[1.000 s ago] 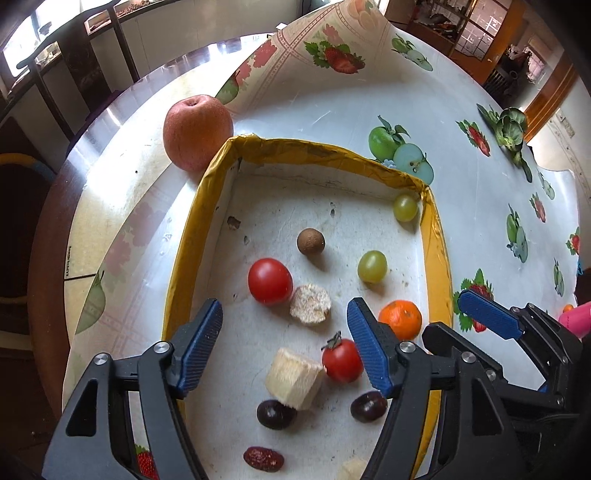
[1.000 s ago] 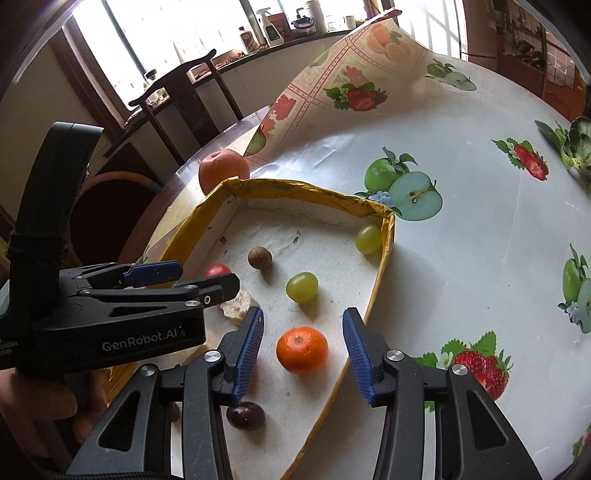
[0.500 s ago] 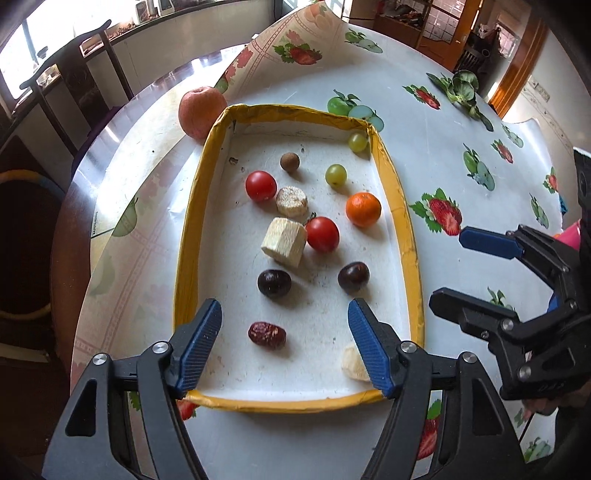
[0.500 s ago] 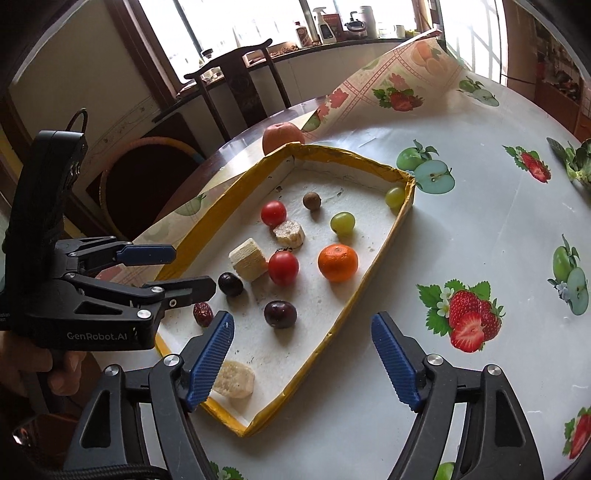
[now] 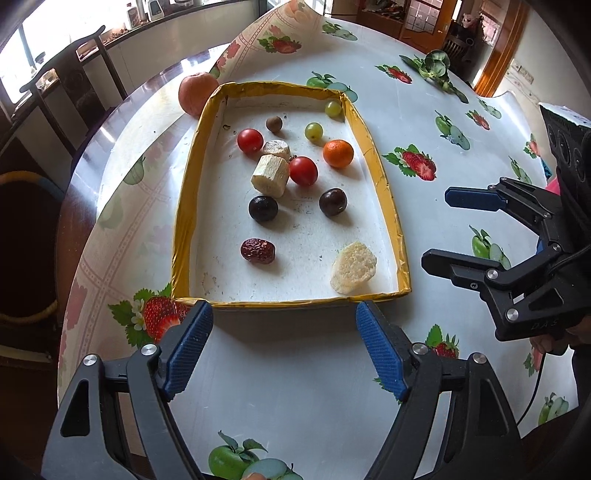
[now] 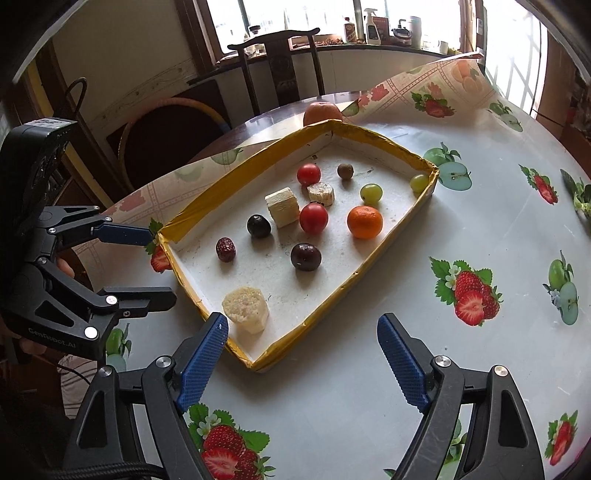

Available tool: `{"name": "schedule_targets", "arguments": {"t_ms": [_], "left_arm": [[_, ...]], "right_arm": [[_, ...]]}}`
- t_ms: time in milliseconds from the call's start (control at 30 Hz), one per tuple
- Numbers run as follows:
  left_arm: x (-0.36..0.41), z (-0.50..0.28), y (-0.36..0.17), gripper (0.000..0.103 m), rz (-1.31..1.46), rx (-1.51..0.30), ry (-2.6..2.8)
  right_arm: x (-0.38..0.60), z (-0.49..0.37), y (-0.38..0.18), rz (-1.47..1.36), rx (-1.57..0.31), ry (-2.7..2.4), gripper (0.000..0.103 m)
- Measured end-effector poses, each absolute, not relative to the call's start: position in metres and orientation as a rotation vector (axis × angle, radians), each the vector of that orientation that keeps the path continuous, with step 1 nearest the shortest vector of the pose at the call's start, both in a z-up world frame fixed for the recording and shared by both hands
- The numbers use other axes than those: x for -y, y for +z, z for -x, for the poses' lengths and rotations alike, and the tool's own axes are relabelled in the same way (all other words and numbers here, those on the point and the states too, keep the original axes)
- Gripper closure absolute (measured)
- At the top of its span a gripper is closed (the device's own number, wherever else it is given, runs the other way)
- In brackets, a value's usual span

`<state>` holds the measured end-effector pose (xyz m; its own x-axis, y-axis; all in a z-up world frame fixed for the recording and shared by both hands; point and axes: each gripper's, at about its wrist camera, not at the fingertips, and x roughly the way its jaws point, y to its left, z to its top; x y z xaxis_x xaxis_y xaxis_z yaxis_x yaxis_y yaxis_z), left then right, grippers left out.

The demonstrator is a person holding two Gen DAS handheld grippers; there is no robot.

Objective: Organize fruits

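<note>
A tray (image 5: 186, 206) sits on the worktop (image 5: 295, 387), with an apple (image 5: 195, 92) just behind its far left corner. In the tray, grapes (image 5: 314, 131) lie at the far right, a date (image 5: 258, 251) near left, and a corn piece (image 5: 352, 267) near right.

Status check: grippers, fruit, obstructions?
Left gripper open, empty. Right gripper open, empty. Fruit in tray; apple outside. Nothing in the way.

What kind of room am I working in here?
Most likely a home dining room or kitchen: a round table under a fruit-print cloth, a wooden chair behind it, and bottles along the windowsill.
</note>
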<state>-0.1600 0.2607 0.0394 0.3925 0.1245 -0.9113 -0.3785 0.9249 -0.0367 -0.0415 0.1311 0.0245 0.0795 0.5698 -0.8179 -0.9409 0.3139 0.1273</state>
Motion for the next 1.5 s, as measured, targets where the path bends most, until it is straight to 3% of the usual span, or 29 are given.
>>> {"name": "schedule_targets", "arguments": {"t_ms": [433,1500], "left_arm": [[-0.26,0.166,0.028,0.023,0.261,-1.116,0.325],[-0.262,0.171,0.02,0.023,0.232,-1.107,0.358]], "right_arm": [[-0.128,0.059,0.021,0.484,-0.827,1.187,0.018],[-0.141,0.066,0.016,0.547,-0.809,1.2,0.018]]}}
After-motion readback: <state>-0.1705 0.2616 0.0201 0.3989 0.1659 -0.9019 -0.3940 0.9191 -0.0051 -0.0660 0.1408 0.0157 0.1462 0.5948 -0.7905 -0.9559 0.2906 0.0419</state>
